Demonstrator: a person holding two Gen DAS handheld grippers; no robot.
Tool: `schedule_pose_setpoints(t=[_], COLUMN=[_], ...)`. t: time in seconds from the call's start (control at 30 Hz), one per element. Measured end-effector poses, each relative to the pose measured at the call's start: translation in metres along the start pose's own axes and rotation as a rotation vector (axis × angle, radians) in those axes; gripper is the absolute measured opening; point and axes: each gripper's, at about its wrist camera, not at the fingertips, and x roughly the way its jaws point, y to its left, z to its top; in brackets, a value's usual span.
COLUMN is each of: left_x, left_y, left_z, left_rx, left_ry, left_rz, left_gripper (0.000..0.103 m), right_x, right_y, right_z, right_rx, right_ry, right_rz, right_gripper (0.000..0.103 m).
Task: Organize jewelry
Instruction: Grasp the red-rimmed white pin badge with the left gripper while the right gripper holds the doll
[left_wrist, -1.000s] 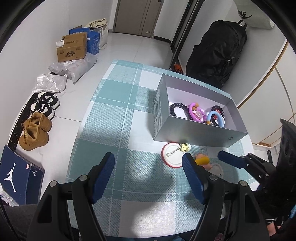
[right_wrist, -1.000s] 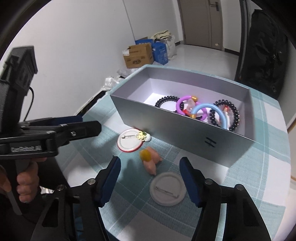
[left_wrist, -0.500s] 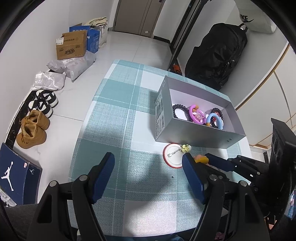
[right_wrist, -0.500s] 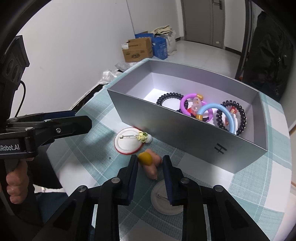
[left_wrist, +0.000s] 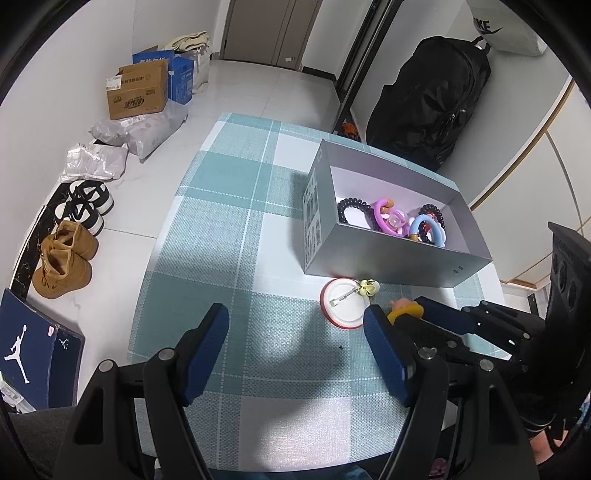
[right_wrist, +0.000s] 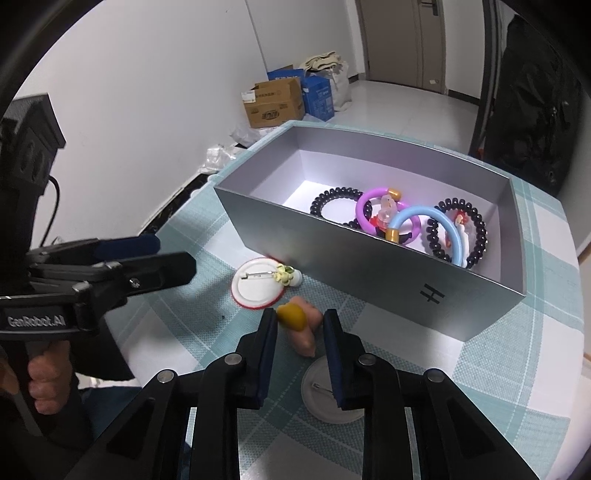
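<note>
A small pink and yellow charm (right_wrist: 301, 325) lies on the checked tablecloth in front of the grey box (right_wrist: 369, 269). My right gripper (right_wrist: 301, 326) is shut on it, a pad touching each side; the left wrist view shows the charm (left_wrist: 402, 308) at that gripper's tips. The box (left_wrist: 388, 266) holds black bead bracelets (right_wrist: 334, 201), a purple ring (right_wrist: 369, 205) and a blue ring (right_wrist: 424, 218). A red-rimmed white badge (right_wrist: 258, 286) with a small yellow flower piece (right_wrist: 284, 275) lies by the box's near wall. My left gripper (left_wrist: 295, 328) hangs open over bare cloth, left of the badge (left_wrist: 341, 302).
A second white badge (right_wrist: 325, 391) lies partly hidden under my right gripper's fingers. The table's left edge drops to a floor with shoes (left_wrist: 62, 264), cardboard boxes (left_wrist: 136, 92) and bags. A black bag (left_wrist: 428, 96) stands behind the box.
The right gripper's jaws have come together from wide apart onto the pink and yellow charm. The left gripper has stayed open and in place.
</note>
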Motion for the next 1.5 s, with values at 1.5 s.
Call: schedule_pose_setpoints(t=[1.5], left_x=[0.031], left_y=[-0.058], left_z=[-0.013], left_rx=[0.283], left_ry=[0.067], left_rz=[0.077], left_gripper=[0.038], right_x=[-0.084], right_y=[-0.040], right_z=[-0.017], right_rx=[0.145], right_ry=[-0.150], right_rz=[0.007], right_gripper=[0.024])
